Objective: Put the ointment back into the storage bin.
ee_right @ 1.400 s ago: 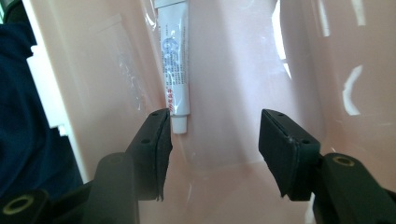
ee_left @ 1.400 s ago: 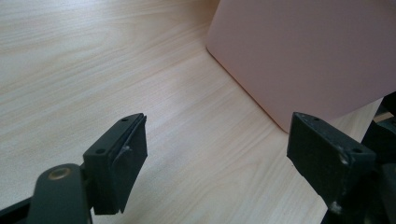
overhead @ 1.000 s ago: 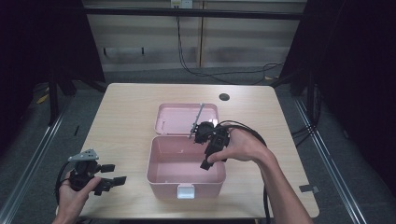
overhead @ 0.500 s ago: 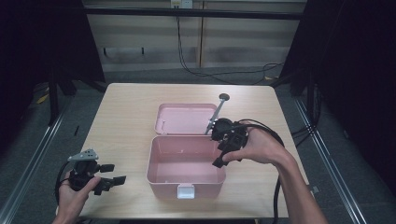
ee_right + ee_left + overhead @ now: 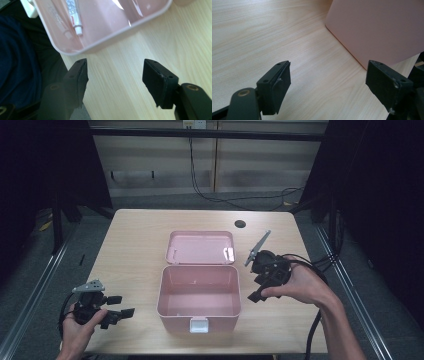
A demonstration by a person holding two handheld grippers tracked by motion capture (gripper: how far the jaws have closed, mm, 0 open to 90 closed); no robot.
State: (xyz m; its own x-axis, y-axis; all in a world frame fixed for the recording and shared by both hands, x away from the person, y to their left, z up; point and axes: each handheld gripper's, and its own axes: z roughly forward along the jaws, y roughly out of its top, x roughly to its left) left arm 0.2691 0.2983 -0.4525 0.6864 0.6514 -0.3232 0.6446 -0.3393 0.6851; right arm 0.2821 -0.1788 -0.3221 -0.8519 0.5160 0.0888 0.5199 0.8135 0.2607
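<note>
- Sitting mid-table: pink box point(image 5: 199, 295), lid point(image 5: 200, 247) swung open flat behind it, white latch point(image 5: 198, 324) on the near wall.
- R gripper point(image 5: 260, 287) held in the person's right hand, just beside box's right wall, above the table point(image 5: 135, 245); jaws spread wide w/ nothing between, have just been opening.
- R gripper view: both black jaws apart over bare wood; box rim just ahead, a white tube point(image 5: 73, 15) w/ red print lying on the box floor.
- L gripper point(image 5: 120, 310) at near-left corner of table, well apart from box; jaws released, empty.
- L gripper view: jaws parted over wood grain, pink box wall point(image 5: 377, 27) ahead at right, not touching.
- Dark round hole point(image 5: 240, 224) in tabletop beyond lid.
</note>
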